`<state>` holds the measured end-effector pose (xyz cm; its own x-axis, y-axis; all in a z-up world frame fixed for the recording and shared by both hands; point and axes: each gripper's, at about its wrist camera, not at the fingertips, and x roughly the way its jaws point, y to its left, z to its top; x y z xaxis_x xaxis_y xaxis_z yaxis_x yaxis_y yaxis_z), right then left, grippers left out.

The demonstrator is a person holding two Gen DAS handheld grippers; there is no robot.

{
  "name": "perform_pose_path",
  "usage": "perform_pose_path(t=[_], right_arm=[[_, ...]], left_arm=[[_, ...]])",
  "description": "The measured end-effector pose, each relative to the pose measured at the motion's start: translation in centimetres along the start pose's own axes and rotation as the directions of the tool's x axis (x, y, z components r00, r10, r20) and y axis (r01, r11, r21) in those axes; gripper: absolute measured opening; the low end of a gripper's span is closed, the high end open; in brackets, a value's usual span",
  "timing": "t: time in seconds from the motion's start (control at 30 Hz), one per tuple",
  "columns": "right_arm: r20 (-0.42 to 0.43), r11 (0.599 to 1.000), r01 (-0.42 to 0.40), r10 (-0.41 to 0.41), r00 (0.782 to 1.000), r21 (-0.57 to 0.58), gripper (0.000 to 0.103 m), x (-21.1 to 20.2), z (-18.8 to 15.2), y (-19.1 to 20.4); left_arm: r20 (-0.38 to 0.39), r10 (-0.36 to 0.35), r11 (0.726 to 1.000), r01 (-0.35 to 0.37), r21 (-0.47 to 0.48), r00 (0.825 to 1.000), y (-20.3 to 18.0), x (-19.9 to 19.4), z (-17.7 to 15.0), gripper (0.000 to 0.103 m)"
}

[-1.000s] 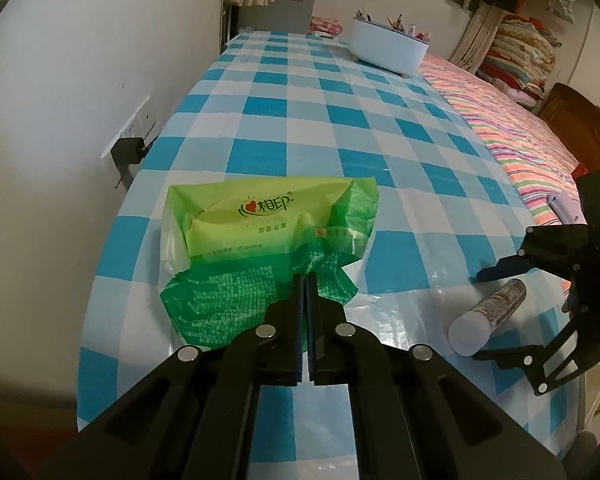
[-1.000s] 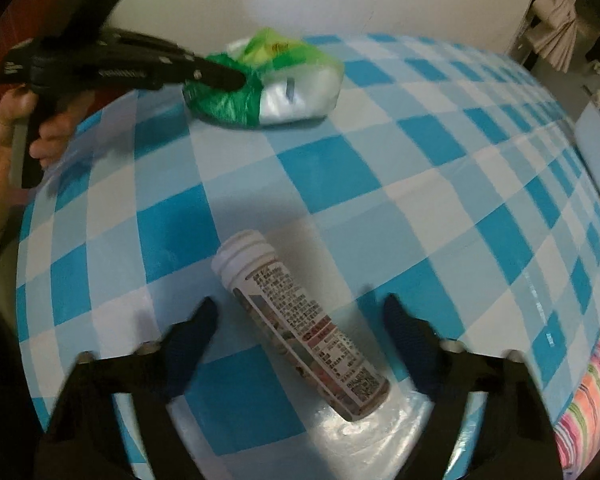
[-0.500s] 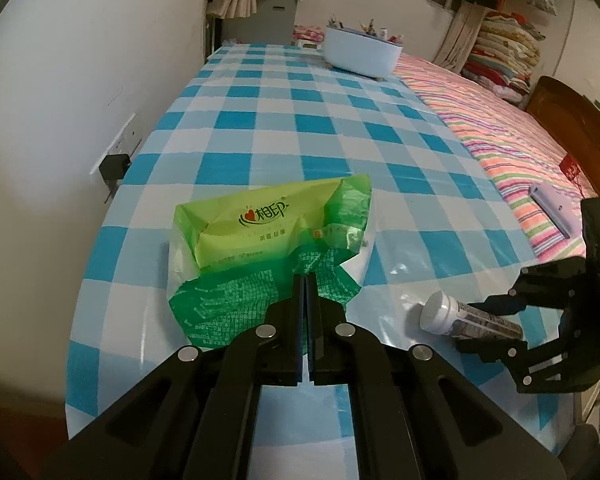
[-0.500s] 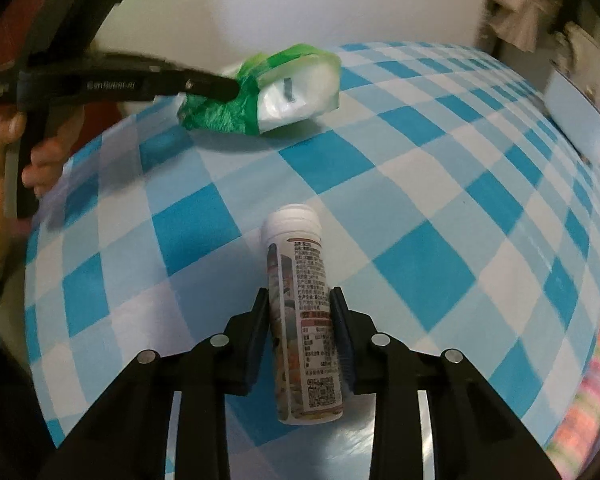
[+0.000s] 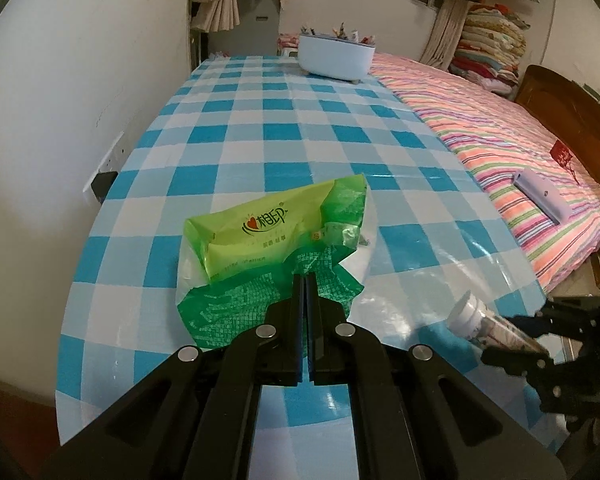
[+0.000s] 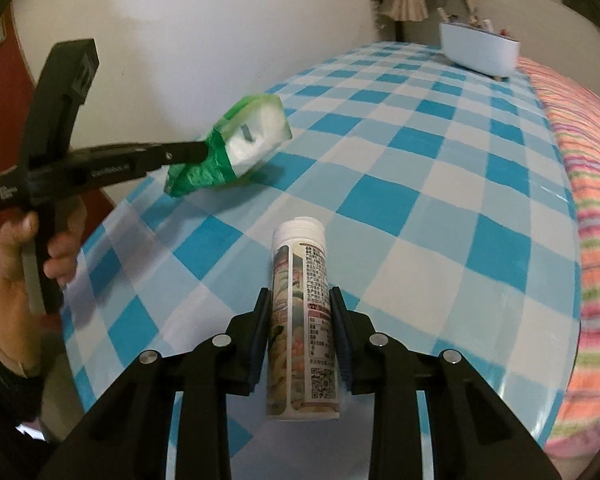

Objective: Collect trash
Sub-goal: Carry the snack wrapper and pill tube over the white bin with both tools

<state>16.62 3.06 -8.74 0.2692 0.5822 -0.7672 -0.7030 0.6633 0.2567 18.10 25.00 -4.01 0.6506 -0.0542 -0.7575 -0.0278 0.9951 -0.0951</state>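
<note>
The left claw (image 5: 305, 280) is closed flat on the crumpled dark-green end of a green tissue packet (image 5: 276, 236), a soft plastic wrapper with a lighter lime top face bearing printed characters and a small red heart, and a clear side through which white tissue shows. In the right wrist view the packet (image 6: 236, 148) hangs from the claw above the blue-and-white checked tabletop (image 6: 420, 208), its shadow on the cloth beneath, with a hand (image 6: 28, 264) around the claw's handle. The right claw (image 6: 300, 308) is clamped around a white cylindrical bottle (image 6: 300, 320), its jaws pressing both sides of the printed label; the ribbed white cap points away from the camera and the bottle looks raised off the tabletop near the edge. A white tub (image 5: 336, 54) sits at the far end.
</note>
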Motion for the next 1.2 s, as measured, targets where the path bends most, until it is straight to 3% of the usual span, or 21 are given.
perform_pose_path(t=[0.47, 1.2], right_arm=[[0.139, 0.994, 0.055, -0.068, 0.988, 0.093, 0.028, -5.2, -3.3, -0.1], [0.236, 0.971, 0.152, -0.194, 0.952, 0.187, 0.028, -12.1, -7.3, -3.5]], left_arm=[[0.047, -0.009, 0.998, 0.006, 0.064, 0.999, -5.1, -1.3, 0.0, 0.001], [0.034, -0.07, 0.977, 0.061, 0.203, 0.997, -13.3, -1.3, -1.2, 0.001]])
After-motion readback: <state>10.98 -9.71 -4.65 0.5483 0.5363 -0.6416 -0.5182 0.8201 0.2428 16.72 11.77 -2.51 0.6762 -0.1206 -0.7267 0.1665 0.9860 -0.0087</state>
